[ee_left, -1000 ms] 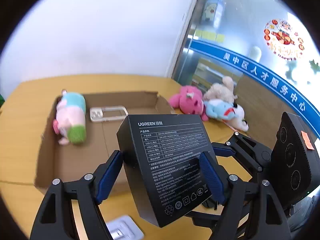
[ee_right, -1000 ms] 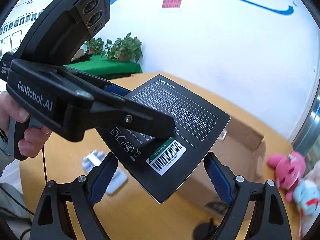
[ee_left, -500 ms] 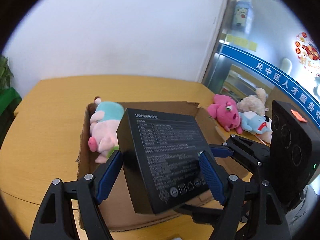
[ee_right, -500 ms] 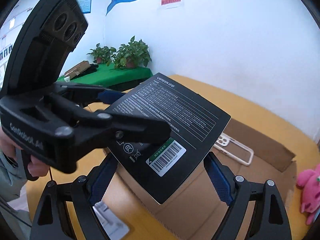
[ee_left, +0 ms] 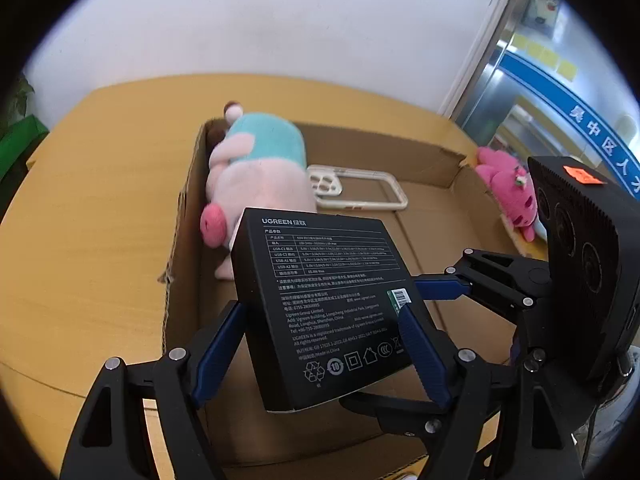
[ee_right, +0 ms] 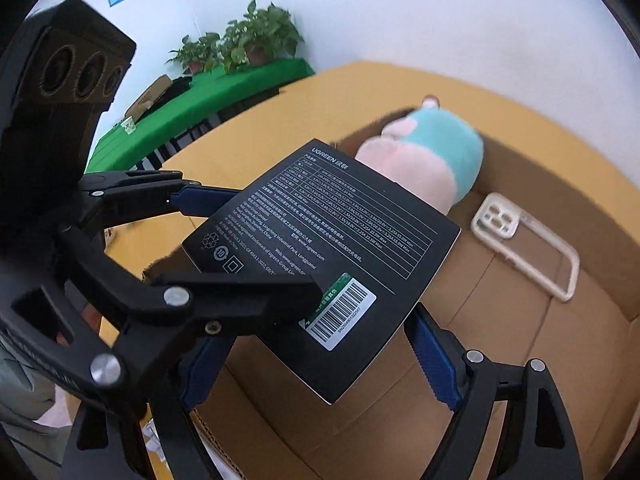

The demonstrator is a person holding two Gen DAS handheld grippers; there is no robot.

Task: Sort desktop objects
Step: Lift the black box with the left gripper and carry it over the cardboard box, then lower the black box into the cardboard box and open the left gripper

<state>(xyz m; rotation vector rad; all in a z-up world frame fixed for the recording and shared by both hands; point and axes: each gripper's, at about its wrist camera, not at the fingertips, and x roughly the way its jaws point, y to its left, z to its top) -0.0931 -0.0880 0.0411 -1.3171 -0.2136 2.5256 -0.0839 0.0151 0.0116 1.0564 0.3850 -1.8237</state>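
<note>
A flat black UGREEN box (ee_left: pixel 320 304) is held in the air over the open cardboard box (ee_left: pixel 182 236). My left gripper (ee_left: pixel 320 344) is shut on its two side edges. My right gripper (ee_right: pixel 316 364) is shut on its barcode corner, and the black box also shows in the right wrist view (ee_right: pixel 328 248). Inside the cardboard box (ee_right: pixel 520 360) lie a pink and teal plush pig (ee_left: pixel 256 176) and a clear phone case (ee_left: pixel 356 188). The pig (ee_right: pixel 424 160) and the case (ee_right: pixel 528 244) also show in the right wrist view.
The cardboard box sits on a yellow wooden table (ee_left: pixel 92 200). A pink plush toy (ee_left: pixel 508 192) lies on the table beyond the box's right wall. A green-covered table with potted plants (ee_right: pixel 240 44) stands beyond the table's edge. A white wall is behind.
Both grippers have carried the black box forward and down over the cardboard box. The pig and the phone case now look closer.
</note>
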